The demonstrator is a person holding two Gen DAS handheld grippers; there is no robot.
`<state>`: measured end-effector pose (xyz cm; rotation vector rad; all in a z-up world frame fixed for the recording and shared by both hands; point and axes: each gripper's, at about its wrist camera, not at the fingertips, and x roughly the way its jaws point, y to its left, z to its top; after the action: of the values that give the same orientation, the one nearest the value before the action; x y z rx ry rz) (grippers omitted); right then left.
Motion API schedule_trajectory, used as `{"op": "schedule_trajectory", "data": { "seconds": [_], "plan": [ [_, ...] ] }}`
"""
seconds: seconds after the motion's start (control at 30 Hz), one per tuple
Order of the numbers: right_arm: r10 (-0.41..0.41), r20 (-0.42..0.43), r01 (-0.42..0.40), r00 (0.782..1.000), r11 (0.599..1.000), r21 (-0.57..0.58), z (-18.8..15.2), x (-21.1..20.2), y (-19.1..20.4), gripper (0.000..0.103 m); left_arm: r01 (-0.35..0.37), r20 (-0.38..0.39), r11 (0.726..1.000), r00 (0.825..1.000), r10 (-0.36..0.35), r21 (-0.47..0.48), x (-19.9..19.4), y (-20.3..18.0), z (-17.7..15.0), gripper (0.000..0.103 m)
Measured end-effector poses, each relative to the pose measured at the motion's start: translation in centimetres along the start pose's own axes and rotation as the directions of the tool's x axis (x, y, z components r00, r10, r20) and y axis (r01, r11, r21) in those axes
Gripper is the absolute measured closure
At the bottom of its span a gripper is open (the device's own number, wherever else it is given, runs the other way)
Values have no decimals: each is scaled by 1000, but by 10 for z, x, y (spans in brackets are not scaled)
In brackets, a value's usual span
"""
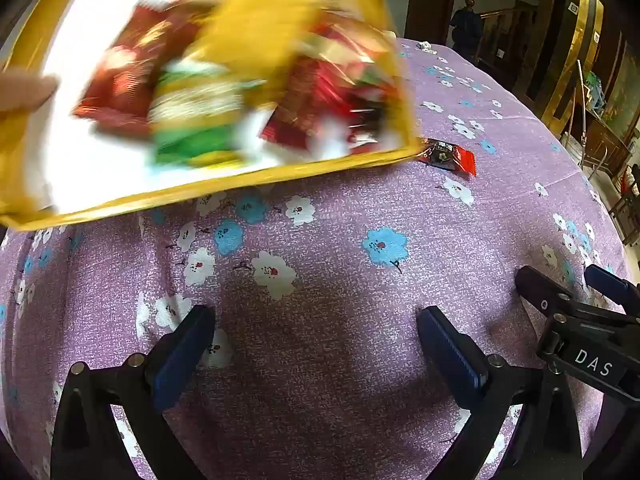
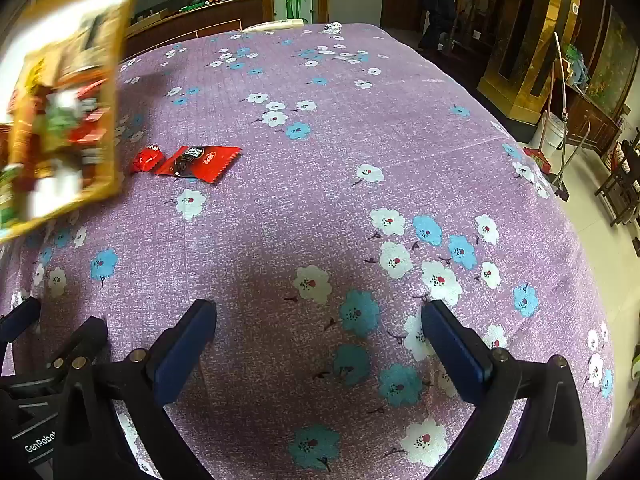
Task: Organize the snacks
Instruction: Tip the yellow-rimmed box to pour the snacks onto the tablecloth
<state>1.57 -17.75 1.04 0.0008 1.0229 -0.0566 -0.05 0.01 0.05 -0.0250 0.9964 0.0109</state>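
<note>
Snacks [image 1: 192, 92] are lying heaped in a gold-rimmed tray [image 1: 248, 178] that is hanging tilted above the purple flowered tablecloth [image 1: 340, 280], blurred in both views. In the left wrist view the tray is filling the upper left, well ahead of the left gripper [image 1: 316, 320] and mostly beyond its left finger; a hand [image 1: 24, 90] is touching the tray's left edge. The packets inside are showing as red, green and yellow wrappers, too smeared to tell apart further.

The left gripper's fingers [image 1: 188, 348] are standing wide apart over bare cloth, with nothing between them. The right gripper [image 2: 320, 320] is also holding its fingers [image 2: 452, 344] spread wide, and only the flowered cloth is showing in the gap.

Two loose items are lying on the cloth just beyond the tray's lower right corner. In the right wrist view a flat red packet [image 2: 198, 162] with a dark label is resting far ahead of the right gripper and to the left of its left finger, and a small red wrapped candy [image 2: 146, 159] is sitting just beside it on the tray side. The left wrist view is showing the red packet [image 1: 450, 156] ahead and to the right of that gripper's right finger, its near end at the tray's corner; whether they are touching cannot be told.

Each gripper is appearing at the edge of the other's view, the two sitting side by side low over the near part of the table.
</note>
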Motion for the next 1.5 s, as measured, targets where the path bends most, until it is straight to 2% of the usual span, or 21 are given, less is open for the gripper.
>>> {"op": "schedule_trajectory", "data": {
  "seconds": [1.5],
  "plan": [
    [-3,-1,3,1000,1000,-1,-1,2,0,0,-2,-8,1000,1000,2,2,-1,0,2,1]
  ]
}}
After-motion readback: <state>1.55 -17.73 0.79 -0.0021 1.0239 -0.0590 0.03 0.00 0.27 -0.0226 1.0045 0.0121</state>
